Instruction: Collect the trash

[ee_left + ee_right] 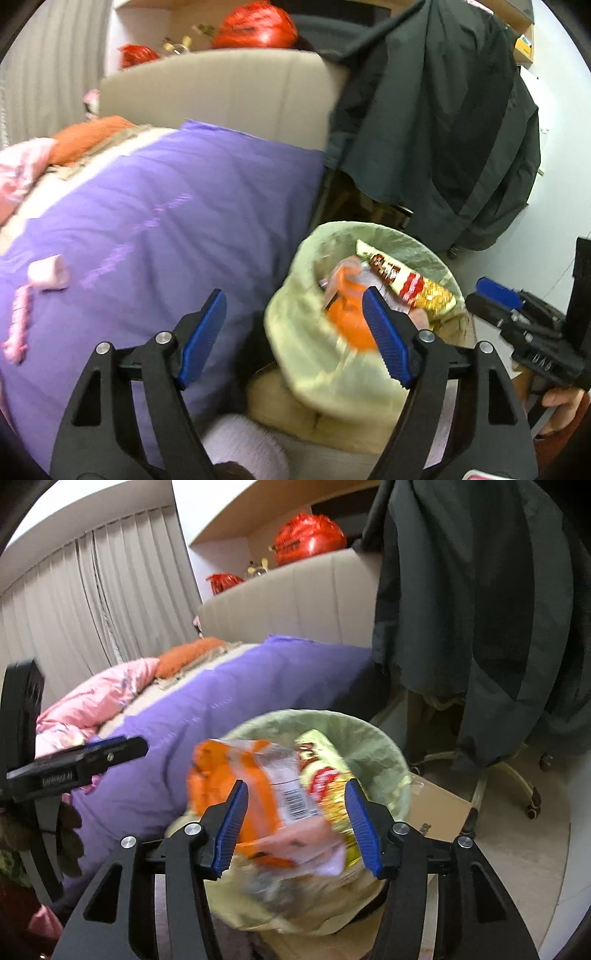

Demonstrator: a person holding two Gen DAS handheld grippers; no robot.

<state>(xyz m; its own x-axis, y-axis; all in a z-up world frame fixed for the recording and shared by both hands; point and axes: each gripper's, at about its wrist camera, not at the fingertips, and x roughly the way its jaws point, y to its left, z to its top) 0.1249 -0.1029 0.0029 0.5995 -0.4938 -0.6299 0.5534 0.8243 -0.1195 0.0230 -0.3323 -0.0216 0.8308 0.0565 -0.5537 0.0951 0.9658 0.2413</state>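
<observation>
Orange wrapper (258,794) lies atop the lined bin (384,746), between the right gripper's (295,827) spread, released fingers; left gripper (295,339) likewise spread and empty. Pink scraps (48,277) on the bed look left.

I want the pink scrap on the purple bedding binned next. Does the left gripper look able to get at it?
Probably yes. The left gripper is open and holds nothing, and the pink scrap lies uncovered on the purple bedding to its left, with nothing in between.

Left gripper (295,334): black angular arms, ribbed blue pads, silver pivot screws. Right gripper (295,821): same build. Bare-skinned hand (563,402), reddish-brown sleeve
</observation>
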